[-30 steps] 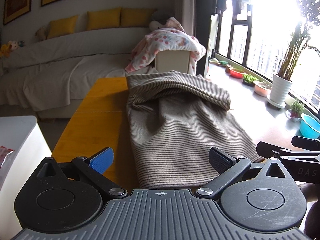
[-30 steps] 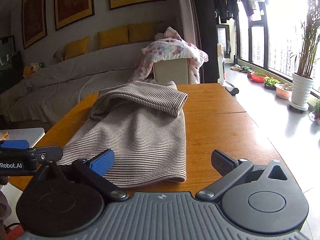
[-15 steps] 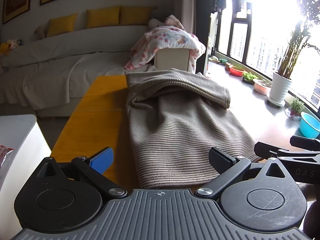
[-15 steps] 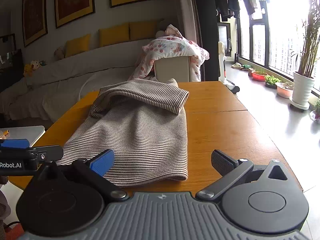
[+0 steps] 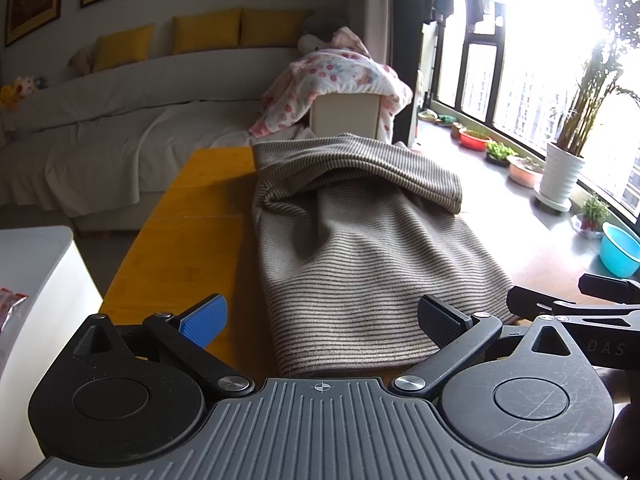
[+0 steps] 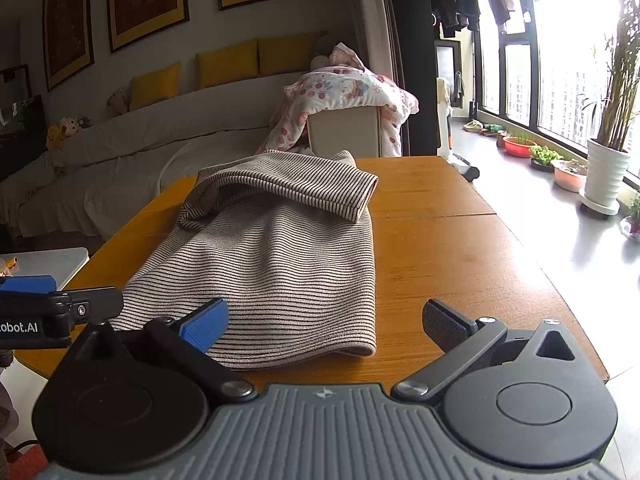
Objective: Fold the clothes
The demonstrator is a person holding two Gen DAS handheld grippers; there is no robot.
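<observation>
Not much has changed in the last second: both grippers have drifted back a touch from the near hem, so a bit more table shows in front of each, and the sweater hasn't budged. The left gripper has its fingers spread wide with nothing between them, sitting just short of the near edge of the striped sweater, which runs straight ahead of it and slightly to its right. The right gripper is spread the same way, also empty; from its side the sweater lies ahead and to its left, with the blue pad lined up over the hem's corner, though I can't tell if it's actually touching the cloth. The sweater lies flat on the wooden table, its far end folded back over itself into a thick band. Bare wood stretches ahead of the right gripper's black finger. Past the far end of the table there's a chair with a flowery blanket draped over it, and a sofa with yellow cushions further back on the left.
</observation>
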